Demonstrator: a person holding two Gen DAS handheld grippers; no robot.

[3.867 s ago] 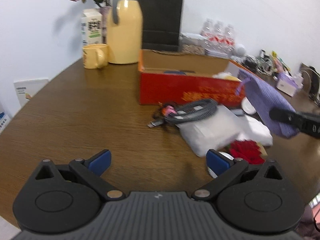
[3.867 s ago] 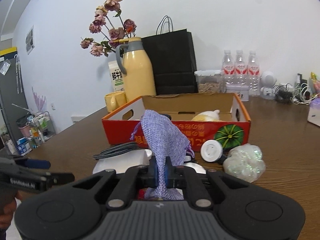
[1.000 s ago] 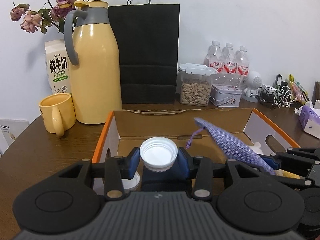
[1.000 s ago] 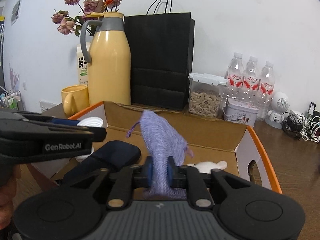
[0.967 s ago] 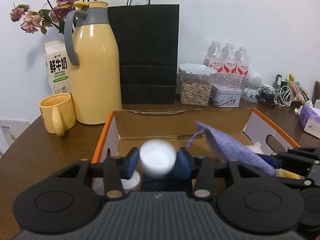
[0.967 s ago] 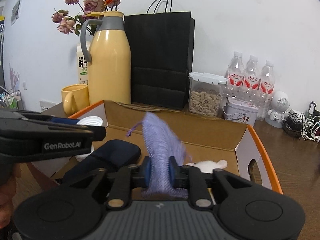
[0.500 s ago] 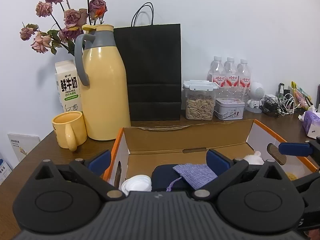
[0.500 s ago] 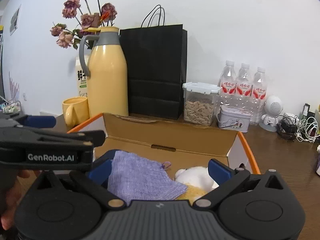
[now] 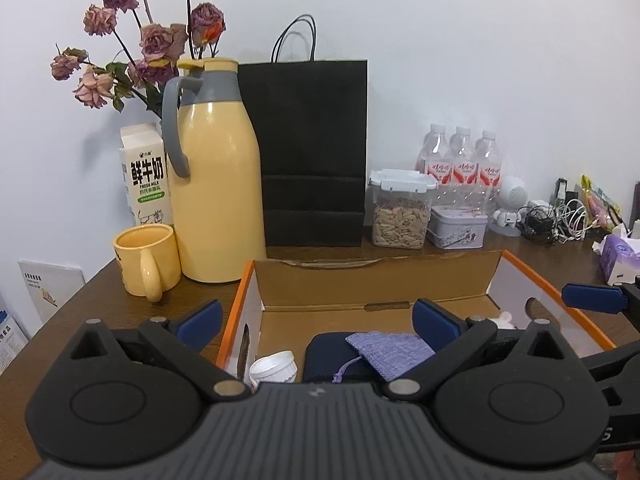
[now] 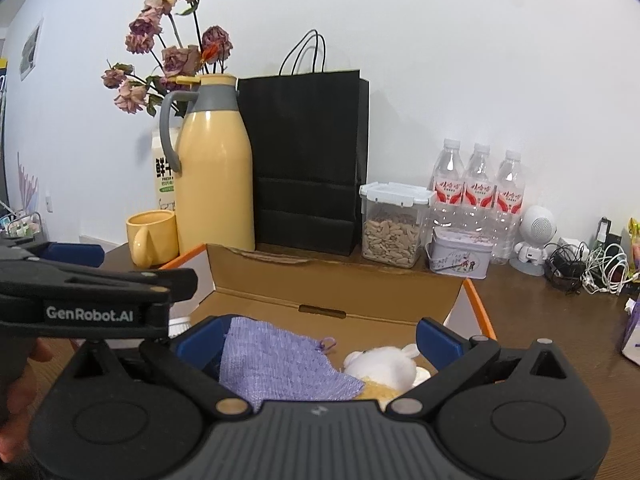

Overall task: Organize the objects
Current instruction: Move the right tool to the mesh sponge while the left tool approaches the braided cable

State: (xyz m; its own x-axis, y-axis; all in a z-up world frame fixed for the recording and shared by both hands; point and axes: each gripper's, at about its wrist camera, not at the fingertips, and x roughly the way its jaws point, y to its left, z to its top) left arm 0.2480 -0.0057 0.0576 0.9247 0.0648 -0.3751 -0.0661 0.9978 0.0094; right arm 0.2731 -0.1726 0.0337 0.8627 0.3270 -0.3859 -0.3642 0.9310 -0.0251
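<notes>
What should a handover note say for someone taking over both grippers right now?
Left gripper: open, empty, above the cardboard box.
Right gripper: open, empty, above the same box.
In the box: purple pouch lying on a dark blue case, white cap, white plush toy.
Done: pouch and cap are in.
Left: cannot tell from these views what remains outside the box.
</notes>
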